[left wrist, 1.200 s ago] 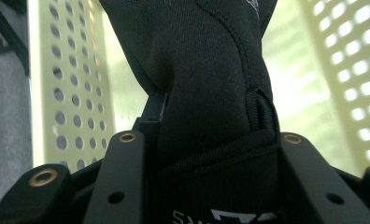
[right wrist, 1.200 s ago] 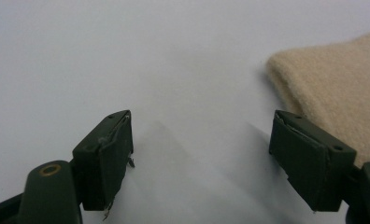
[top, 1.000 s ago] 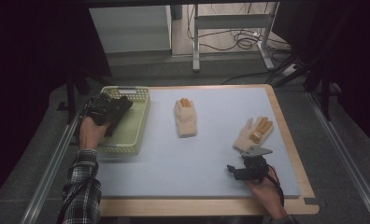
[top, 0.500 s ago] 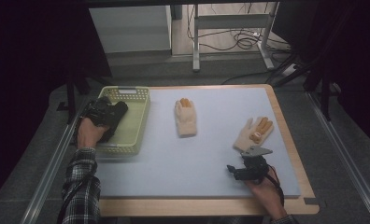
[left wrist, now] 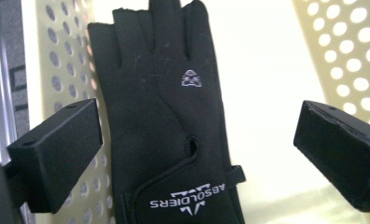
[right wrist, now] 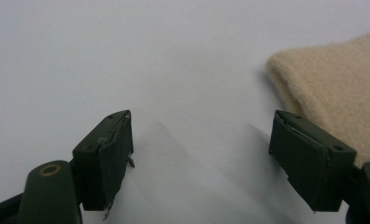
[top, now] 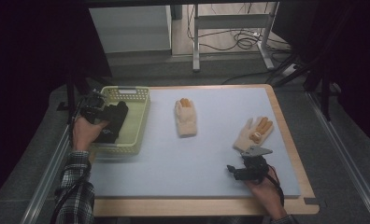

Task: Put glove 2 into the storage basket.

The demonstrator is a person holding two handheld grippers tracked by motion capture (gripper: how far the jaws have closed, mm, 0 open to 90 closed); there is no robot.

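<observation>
Black fabric glove [left wrist: 164, 126] lies in the pale yellow perforated plastic basket [top: 131, 122], fingers toward twelve o'clock, long axis six-to-twelve. The left gripper [left wrist: 197, 140], jaws wide apart, has backed toward nine o'clock off the basket's centre. Right gripper [right wrist: 199, 154] gapes empty.

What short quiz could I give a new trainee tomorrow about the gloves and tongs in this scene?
1. True or false: the black glove lies in the yellow basket.
2. How many cream gloves lie on the mat? A) one B) two C) three
3. Fill in: the right tongs stand ___, beside a cream glove's cuff.

Key: 1 true. 2 B: the middle glove and the right glove. 3 open, as are the left tongs.
</observation>
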